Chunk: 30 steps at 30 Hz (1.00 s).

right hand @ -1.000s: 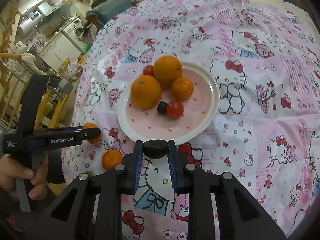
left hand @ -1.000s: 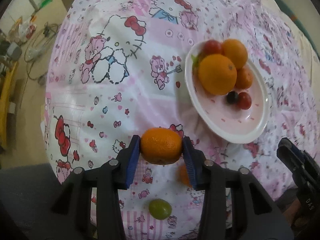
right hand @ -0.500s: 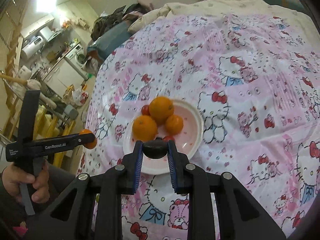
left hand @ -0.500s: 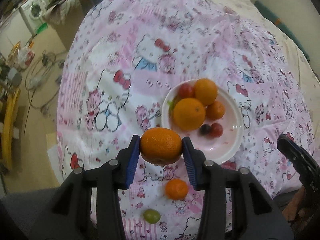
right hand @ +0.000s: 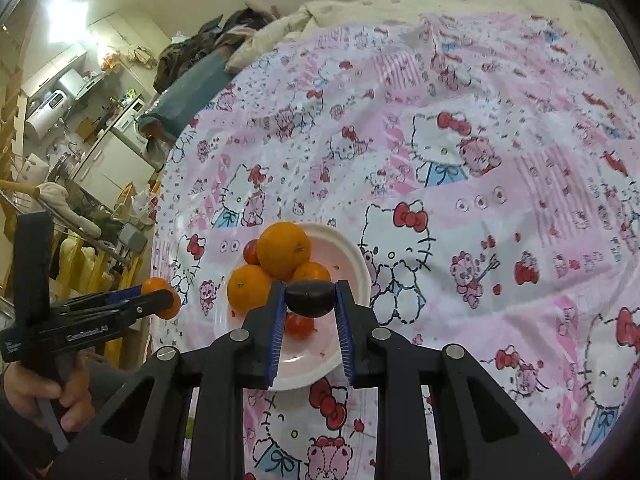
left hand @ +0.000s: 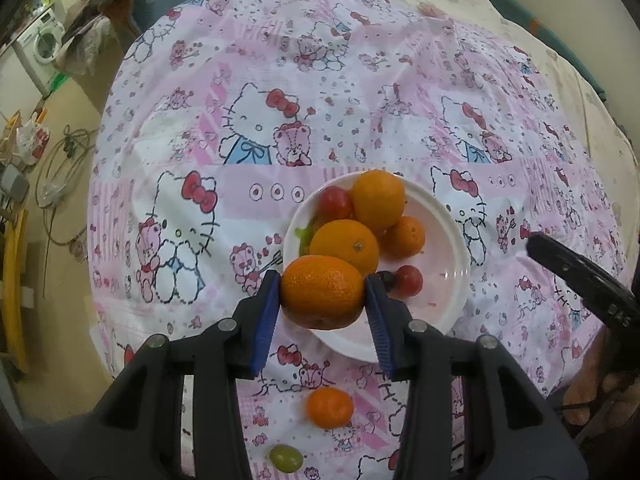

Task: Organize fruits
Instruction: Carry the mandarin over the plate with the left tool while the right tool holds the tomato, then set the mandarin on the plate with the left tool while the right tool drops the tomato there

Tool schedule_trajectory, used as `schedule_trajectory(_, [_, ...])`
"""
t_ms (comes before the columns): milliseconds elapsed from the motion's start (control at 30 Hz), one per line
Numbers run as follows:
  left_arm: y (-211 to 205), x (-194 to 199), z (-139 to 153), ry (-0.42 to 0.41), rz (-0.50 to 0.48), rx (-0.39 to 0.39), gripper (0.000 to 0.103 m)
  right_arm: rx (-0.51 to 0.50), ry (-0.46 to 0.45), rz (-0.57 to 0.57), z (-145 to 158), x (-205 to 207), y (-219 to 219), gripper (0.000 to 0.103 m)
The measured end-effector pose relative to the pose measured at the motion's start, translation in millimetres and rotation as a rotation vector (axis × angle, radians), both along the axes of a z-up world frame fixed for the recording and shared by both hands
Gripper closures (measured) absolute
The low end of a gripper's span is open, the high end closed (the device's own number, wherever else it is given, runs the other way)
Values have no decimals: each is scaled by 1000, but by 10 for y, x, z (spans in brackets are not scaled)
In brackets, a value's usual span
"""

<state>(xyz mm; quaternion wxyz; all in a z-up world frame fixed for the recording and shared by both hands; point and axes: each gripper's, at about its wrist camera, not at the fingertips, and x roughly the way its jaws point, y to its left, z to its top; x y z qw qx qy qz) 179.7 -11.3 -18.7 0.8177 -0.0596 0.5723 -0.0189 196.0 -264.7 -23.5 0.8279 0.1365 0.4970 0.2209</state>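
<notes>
The round table (left hand: 320,80), draped in a pink cartoon-cat cloth (right hand: 480,160), filled the scene. A white plate (left hand: 448,240) sat on it toward the near edge, piled with fruit: two big oranges (left hand: 378,200), a smaller mandarin (left hand: 406,236) touching them, a red tomato (left hand: 334,202) at the far side of the pile, and another little red one (left hand: 408,280) on the bare part of the plate beside a dark fruit mostly hidden behind a finger.

And there was the left gripper (left hand: 323,294), held above the plate's near rim, its blue-padded fingers (left hand: 266,312) clenched on a mandarin orange (left hand: 322,296). The hand (right hand: 60,400) gripping its handle showed at the left of the right wrist view.

The right gripper (right hand: 310,298) hung over the plate too, fingers (right hand: 278,328) pinched tight on a small dark plum-like fruit (right hand: 310,298).

Down at the near edge of the table, two pieces lay loose on the cloth: a small mandarin (left hand: 330,407) just short of the plate, and closer to the edge, a green grape (left hand: 286,458).
</notes>
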Motion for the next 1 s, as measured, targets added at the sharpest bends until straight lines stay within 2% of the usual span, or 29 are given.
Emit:
schedule_trajectory(167, [-25, 116, -43, 4, -6, -7, 65, -1, 38, 9, -138, 168, 44, 78])
schedule_trajectory(400, [-149, 273, -196, 34, -33, -18, 65, -55, 110, 43, -419, 313, 192, 77])
schedule_trajectory(633, [-281, 376, -318, 57, -58, -28, 65, 42, 258, 13, -750, 421, 141, 77])
schedule_trajectory(900, [-441, 518, -376, 63, -95, -24, 65, 87, 305, -45, -830, 495, 49, 73])
schedule_trajectory(933, [-470, 532, -386, 63, -104, -22, 65, 89, 307, -54, -831, 500, 27, 72])
schedule_trajectory(967, [-505, 547, -398, 63, -114, -15, 65, 94, 309, -63, -834, 505, 1, 64])
schedule_trajectory(1000, [-532, 560, -409, 63, -121, -9, 65, 97, 310, -73, -836, 513, -22, 50])
